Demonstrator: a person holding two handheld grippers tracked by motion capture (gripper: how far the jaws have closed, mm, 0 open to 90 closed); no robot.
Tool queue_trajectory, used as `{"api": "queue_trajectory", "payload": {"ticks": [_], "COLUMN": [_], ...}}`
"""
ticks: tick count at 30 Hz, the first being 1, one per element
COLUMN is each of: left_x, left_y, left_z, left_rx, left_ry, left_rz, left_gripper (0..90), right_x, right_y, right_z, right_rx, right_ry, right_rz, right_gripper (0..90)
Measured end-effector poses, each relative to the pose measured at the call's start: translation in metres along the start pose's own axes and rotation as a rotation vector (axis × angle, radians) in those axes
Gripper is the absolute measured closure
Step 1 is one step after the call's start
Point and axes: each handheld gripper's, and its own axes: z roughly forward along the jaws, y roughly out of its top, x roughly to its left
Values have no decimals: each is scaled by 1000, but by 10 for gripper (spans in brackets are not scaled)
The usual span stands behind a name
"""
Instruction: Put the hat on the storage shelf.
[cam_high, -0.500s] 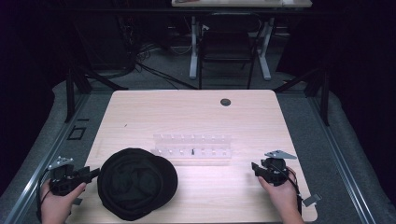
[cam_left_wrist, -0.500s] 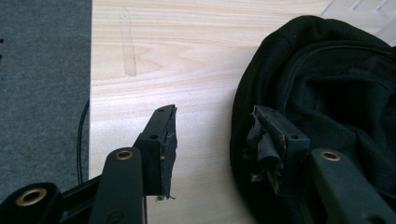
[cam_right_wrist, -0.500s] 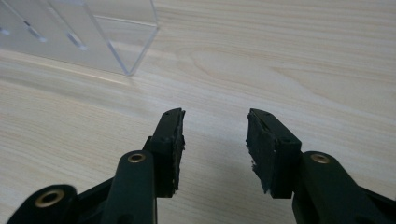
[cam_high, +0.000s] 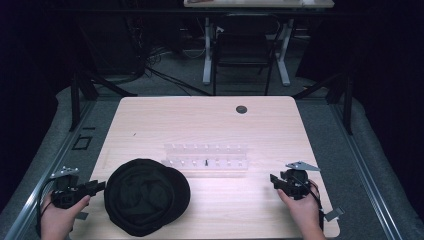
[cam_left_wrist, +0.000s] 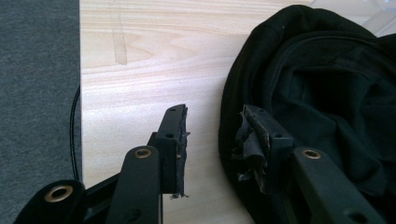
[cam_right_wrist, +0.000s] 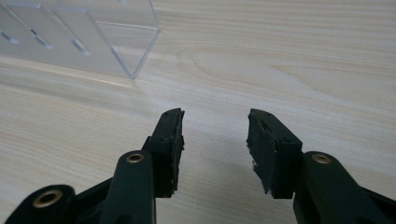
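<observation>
Your left tool (cam_high: 98, 186) sits low over the near left corner of the bench (cam_high: 210, 120), with your left hand (cam_high: 59, 219) behind it. Its jaws stand wide apart and hold nothing. The black hat (cam_high: 146, 196) lies flat on the bench just past the tips of this tool, on the side toward your other hand. In the left gripper view the left tool (cam_left_wrist: 212, 135) has bare wood between its jaws. The black hat (cam_left_wrist: 322, 102) is under and beyond one jaw, and its edge comes just up to the gap. I cannot tell if that jaw touches the cloth. The pads on both jaws look worn and frayed.

Your right tool (cam_high: 274, 181) is over the near right part of the bench, held by your right hand (cam_high: 302, 210). Its jaws are also wide apart and hold nothing. In the right gripper view the right tool (cam_right_wrist: 215, 137) has plain wood under it and between its jaws. The clear plastic rack (cam_right_wrist: 79, 37) stands ahead of this tool and off to one side, not touching it.

From above, the clear plastic rack (cam_high: 206, 160) sits between your two tools, a bit farther out than both. The black hat lies just in front of the rack's left end. It is well apart from your right tool.
</observation>
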Motion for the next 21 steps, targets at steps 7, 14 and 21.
{"api": "queue_trajectory", "payload": {"ticks": [7, 14, 21], "left_x": [-2, -9, -11], "left_y": [7, 18, 26], "left_z": [-5, -8, -7], "left_rx": [23, 111, 173], "left_ry": [-19, -29, -25], "left_rz": [-27, -21, -21], "left_gripper": [631, 645, 644], "right_x": [2, 1, 1], "right_y": [0, 0, -1], "right_z": [0, 2, 2], "right_rx": [6, 9, 13], "right_ry": [9, 31, 46], "right_rz": [-2, 22, 40], "right_gripper": [549, 546, 542]}}
